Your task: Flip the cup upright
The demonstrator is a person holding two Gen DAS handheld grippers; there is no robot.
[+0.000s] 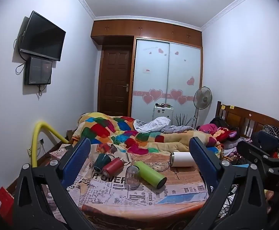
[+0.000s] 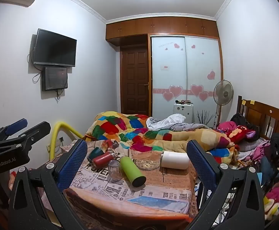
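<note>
— While both tools hang back from the table (image 1: 177, 197), what do you have?

— I see the left gripper (image 1: 139, 161) spread wide with nothing between its blue pads (image 1: 78, 159); the right gripper (image 2: 137, 163) is just as wide and empty. Both sit above the near edge of the table, clear of everything on it.

— Where is the cup?

— I count two. A clear glass cup (image 1: 132, 175) stands mouth-down near the middle of the newspaper-print cloth (image 1: 108, 193), just beside the lying green bottle (image 1: 150, 174); whether they touch I cannot tell. A dark green mug (image 1: 102, 161) lies tipped at the far left, against the red bottle (image 1: 112, 165), which also lies on its side.

— Room to move?

— I have bare cloth between the glass and the near rim. Behind the green bottle sits a glass ashtray (image 1: 159, 165), and a white tumbler (image 1: 181, 159) lies on its side at the right, close to my left gripper's right finger in that view. The colourful quilt (image 1: 120, 132) crowds the far edge.
</note>
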